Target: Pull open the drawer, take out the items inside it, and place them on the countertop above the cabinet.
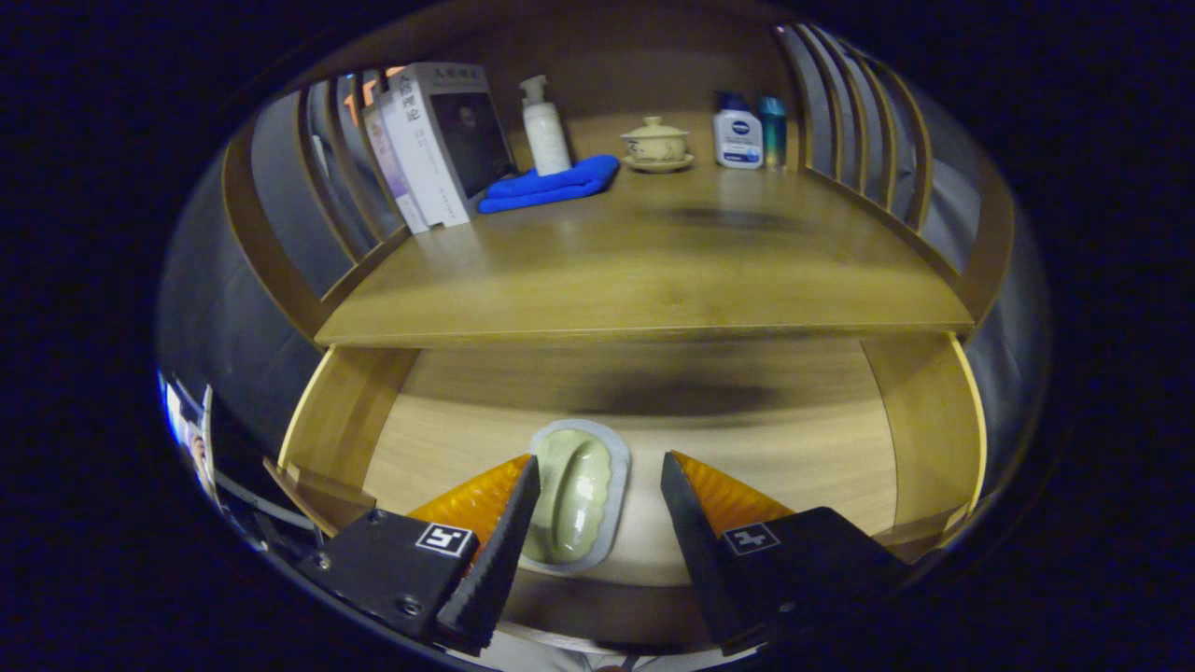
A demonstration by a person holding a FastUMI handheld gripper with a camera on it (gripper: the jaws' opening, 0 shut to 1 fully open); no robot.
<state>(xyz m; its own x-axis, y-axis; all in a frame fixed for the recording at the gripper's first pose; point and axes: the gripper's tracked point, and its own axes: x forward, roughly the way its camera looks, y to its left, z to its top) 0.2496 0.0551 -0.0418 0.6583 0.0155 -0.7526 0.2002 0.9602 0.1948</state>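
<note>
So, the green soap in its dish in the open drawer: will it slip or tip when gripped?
The soap looks smooth and rounded, so it may slip. It lies loose in the dish, probably separating if lifted. The open gripper straddles both; the shallow dish seems unlikely to tip.

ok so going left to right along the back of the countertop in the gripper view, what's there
upright books → folded blue cloth → white pump bottle → lidded cream ceramic cup on its saucer → white bottle with blue cap → slim teal bottle

Pale green soap in its dish (576, 495) lies in the open drawer (920, 439).
</note>
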